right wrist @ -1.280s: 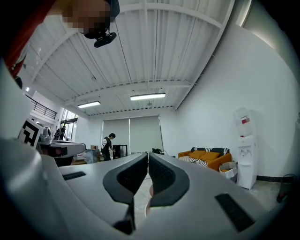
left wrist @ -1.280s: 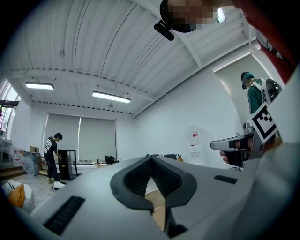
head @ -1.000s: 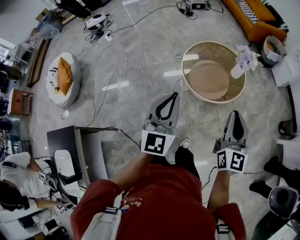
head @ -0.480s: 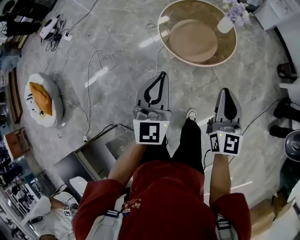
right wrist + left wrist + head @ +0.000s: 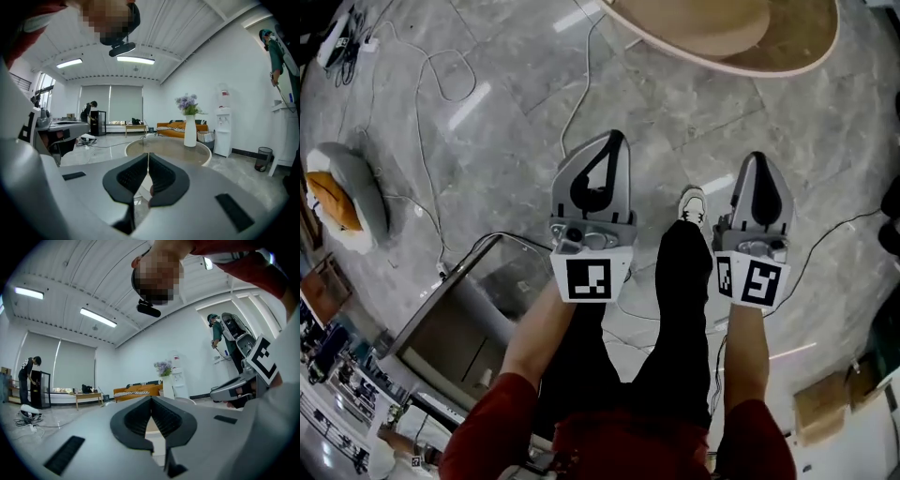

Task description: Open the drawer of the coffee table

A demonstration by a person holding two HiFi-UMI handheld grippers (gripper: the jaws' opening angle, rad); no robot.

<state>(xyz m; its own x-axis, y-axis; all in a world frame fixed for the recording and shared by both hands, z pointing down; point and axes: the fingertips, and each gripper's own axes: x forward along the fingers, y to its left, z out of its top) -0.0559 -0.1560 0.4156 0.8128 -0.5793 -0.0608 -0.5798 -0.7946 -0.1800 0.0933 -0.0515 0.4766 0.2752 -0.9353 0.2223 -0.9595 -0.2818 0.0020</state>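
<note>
The left gripper is closed, its ribbed pads meeting at the tips with nothing between them. The right gripper is closed and empty as well. Both are held side by side above the person's legs, one white shoe showing between them.

Ahead of both grippers stands the round coffee table, well apart from the tips. The head view cuts it off at the top edge, so only part of its tan tabletop and pale rim shows. Its drawer cannot be made out in any view. In the left gripper view the table is mostly hidden behind the jaws. The right gripper view shows the tabletop beyond the tips, with a white vase of flowers at its far right.

Below the grippers lies a grey marble floor. Loose cables trail to the left of the left gripper, towards a cushion cropped by the frame edge. Farther beyond the table are an orange sofa, a water dispenser, white walls and ceiling strip lights.
</note>
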